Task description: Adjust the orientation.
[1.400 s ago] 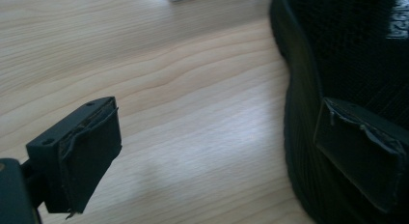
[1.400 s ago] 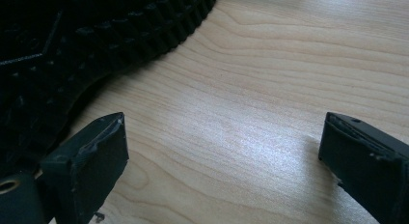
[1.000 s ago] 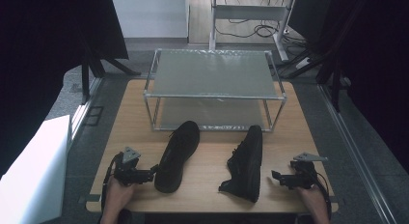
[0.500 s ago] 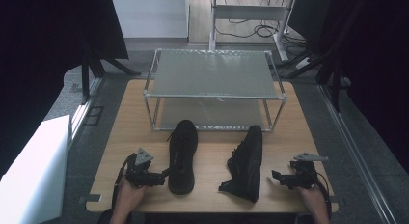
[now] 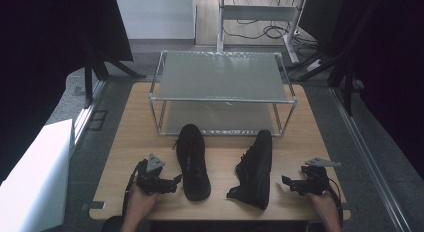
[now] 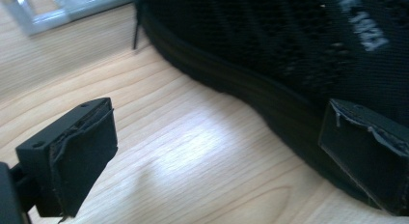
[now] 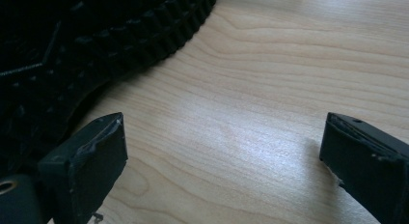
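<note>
Two black shoes lie on the wooden table [image 5: 215, 142]. The left shoe [image 5: 193, 161] rests upright with its toe toward the rack. The right shoe [image 5: 256, 168] lies tipped on its side, its studded sole [image 7: 72, 50] facing my right gripper. My left gripper [image 5: 175, 182] is open right beside the left shoe's sole edge [image 6: 251, 84], one pad [image 6: 366, 151] against the shoe's side. To the right of the tipped shoe, my right gripper [image 5: 286, 183] is open over bare wood with nothing between its pads [image 7: 96, 161].
A metal two-tier rack [image 5: 222, 89] with frosted shelves stands at the back of the table, just beyond the shoes' toes. A white box [image 5: 35, 177] sits off the table's left side. Dark curtains and cables fill the background.
The left shoe has been swung from a diagonal lie to pointing straight at the rack. My left gripper moved right along with it. The right gripper and right shoe stayed put.
</note>
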`<action>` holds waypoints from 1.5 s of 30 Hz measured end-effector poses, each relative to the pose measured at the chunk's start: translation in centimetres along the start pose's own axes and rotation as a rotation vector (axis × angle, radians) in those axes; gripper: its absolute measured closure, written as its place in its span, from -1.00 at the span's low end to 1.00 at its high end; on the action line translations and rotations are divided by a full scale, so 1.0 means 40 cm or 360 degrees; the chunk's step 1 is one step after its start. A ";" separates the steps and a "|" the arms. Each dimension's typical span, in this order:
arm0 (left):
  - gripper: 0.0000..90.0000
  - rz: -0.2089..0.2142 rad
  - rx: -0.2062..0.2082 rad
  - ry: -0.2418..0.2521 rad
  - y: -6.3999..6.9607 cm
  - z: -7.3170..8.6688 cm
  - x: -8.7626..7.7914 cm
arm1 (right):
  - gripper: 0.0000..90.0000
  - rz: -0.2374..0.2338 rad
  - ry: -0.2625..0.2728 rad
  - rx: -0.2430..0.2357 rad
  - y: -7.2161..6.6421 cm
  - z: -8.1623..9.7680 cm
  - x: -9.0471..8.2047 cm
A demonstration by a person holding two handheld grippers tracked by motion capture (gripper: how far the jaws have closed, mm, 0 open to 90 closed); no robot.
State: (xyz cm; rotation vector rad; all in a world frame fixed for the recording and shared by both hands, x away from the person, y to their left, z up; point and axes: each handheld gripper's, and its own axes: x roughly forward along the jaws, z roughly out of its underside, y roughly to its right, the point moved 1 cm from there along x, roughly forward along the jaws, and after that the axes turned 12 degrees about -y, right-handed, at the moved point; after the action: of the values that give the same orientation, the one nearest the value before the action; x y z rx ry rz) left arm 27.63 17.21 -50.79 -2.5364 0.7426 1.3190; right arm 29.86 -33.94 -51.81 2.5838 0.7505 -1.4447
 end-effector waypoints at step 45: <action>-1.00 -0.0092 -0.0083 -0.0153 -0.056 0.035 0.002 | -1.00 -0.0019 0.0112 -0.0145 -0.138 -0.183 -0.044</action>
State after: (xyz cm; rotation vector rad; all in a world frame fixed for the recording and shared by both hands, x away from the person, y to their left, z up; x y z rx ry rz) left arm 27.82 19.65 -51.81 -2.4935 0.6191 1.4478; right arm 32.26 -27.52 -45.48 2.5775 0.8220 -1.2968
